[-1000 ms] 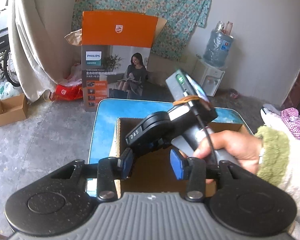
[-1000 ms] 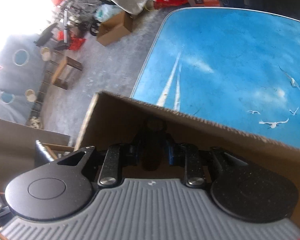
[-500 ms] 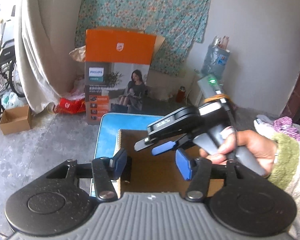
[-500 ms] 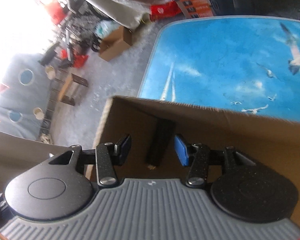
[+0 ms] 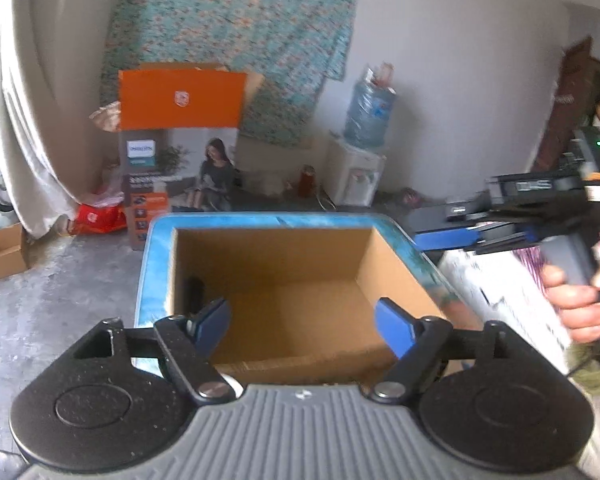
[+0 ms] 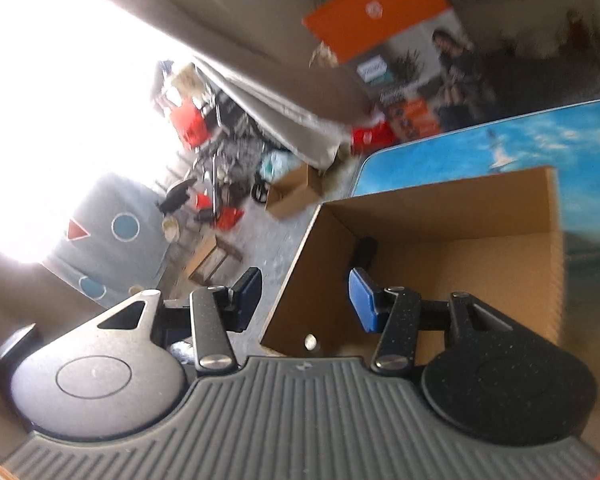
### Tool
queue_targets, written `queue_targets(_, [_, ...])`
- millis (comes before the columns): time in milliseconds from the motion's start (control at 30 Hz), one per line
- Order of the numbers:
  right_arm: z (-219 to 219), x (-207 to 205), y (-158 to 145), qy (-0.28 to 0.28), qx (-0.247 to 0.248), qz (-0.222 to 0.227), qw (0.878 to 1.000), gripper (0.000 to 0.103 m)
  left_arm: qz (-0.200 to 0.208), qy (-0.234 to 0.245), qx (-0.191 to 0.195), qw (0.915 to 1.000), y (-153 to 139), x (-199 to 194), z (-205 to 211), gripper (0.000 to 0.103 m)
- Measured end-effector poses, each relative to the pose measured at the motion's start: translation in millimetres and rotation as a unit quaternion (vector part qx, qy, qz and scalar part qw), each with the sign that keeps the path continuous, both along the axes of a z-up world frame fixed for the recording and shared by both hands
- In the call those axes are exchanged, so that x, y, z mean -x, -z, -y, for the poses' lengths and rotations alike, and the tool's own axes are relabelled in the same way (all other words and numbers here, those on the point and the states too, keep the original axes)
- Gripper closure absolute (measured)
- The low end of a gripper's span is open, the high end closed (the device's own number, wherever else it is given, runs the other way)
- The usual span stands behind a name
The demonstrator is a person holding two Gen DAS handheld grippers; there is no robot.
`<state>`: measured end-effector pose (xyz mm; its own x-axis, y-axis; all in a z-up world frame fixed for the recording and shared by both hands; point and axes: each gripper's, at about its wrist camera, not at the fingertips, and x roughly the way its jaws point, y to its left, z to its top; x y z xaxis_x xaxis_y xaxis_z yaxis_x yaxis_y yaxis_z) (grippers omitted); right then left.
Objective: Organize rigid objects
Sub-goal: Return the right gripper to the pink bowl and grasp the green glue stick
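An open cardboard box (image 5: pixel 284 252) stands on the blue table (image 5: pixel 152 264). Inside it, a black stick-shaped object (image 5: pixel 194 292) leans upright against the left wall. My left gripper (image 5: pixel 302 326) hovers over the box's near edge, its jaws opening with nothing between them. My right gripper (image 5: pixel 424 236), held by a hand (image 5: pixel 580 300), hangs open and empty beyond the box's right side. In the right wrist view the right gripper (image 6: pixel 306 300) is above the box (image 6: pixel 440 208), with the black object (image 6: pixel 364 252) in its far corner.
A tall orange printed carton (image 5: pixel 180 140) and a water dispenser (image 5: pixel 364 160) stand on the floor behind the table. A small cardboard box (image 5: pixel 0 256) lies on the floor at left. Patterned cloth (image 5: pixel 500 292) sits by the table's right side.
The right gripper let go of the black object inside the box, opened, and pulled up and away to the right. My left gripper's jaws spread much wider and it drew back.
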<state>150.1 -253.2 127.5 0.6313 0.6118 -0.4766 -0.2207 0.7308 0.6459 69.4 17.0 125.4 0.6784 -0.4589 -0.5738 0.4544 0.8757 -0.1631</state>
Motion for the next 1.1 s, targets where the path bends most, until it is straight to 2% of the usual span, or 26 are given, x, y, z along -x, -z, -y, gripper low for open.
queue_targets(67, [12.4,34.6,10.5,0.018,0.006,0.011,1.000,0.055,-0.012,0.024,-0.007,0.9996,17.8,8.8,10.5,0.020])
queue_targets(200, [24.9,99.8,58.2,0.055,0.027,0.013,0.998,0.055,-0.048,0.080,-0.032,0.9952,62.2,28.4,37.1,0.020])
queue_targets(333, [23.3,141.0,115.8,0.073,0.027,-0.027,0.997,0.056,-0.082,0.119,-0.067,0.9872,101.5,41.0,70.1,0.022])
queue_targets(400, [17.0,151.3,141.4,0.071,0.021,-0.049,0.996,0.060,-0.087,0.133,-0.080,0.9840,117.2,48.4,83.4,0.031])
queue_targets(467, [12.7,155.6,159.5,0.068,0.019,-0.066,0.995,0.066,-0.089,0.139,-0.098,0.9814,129.6,48.6,96.6,0.038])
queue_targets(567, [7.0,154.6,171.3,0.058,0.013,-0.070,0.996,0.067,-0.087,0.135,-0.113,0.9805,140.3,43.8,108.8,0.046])
queue_targets(700, [0.4,144.8,175.2,0.042,0.024,-0.066,0.997,0.072,-0.096,0.131,-0.123,0.9791,150.8,40.4,118.5,0.061])
queue_targets(800, [-0.9,133.6,176.7,0.030,0.029,-0.066,0.997,0.072,-0.100,0.128,-0.126,0.9786,154.8,37.8,119.6,0.068])
queue_targets(900, [-3.6,114.1,177.3,0.022,0.032,-0.073,0.997,0.072,-0.103,0.128,-0.124,0.9786,157.5,35.3,120.8,0.070])
queue_targets(1100, [-10.8,103.5,188.7,0.011,0.041,-0.086,0.995,0.072,-0.100,0.136,-0.120,0.9783,159.3,32.7,123.3,0.077])
